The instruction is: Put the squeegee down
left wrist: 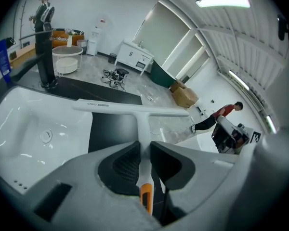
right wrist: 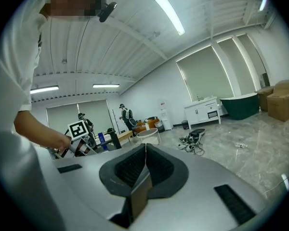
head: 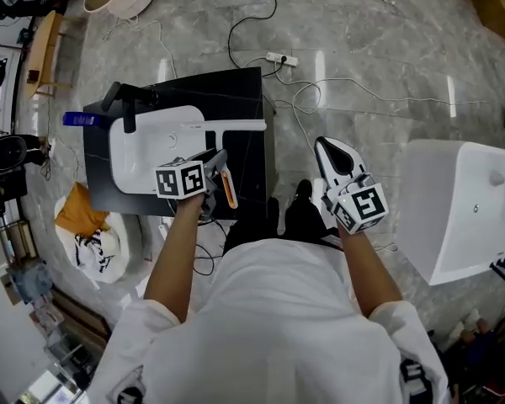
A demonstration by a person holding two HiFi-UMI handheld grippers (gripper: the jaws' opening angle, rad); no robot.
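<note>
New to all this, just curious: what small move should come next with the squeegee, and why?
Probably lower the left gripper until the squeegee rests on the black counter beside the sink, then open. Its jaws are clamped on the handle, and the blade hangs over the counter.

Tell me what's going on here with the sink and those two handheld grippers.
A person stands at a white sink basin set in a black countertop. The left gripper has its jaws clamped on the handle of a white T-shaped squeegee with an orange end. Its blade reaches over the basin's edge, and whether it touches is unclear. The right gripper is off to the side, jaws together, holding nothing.
</note>
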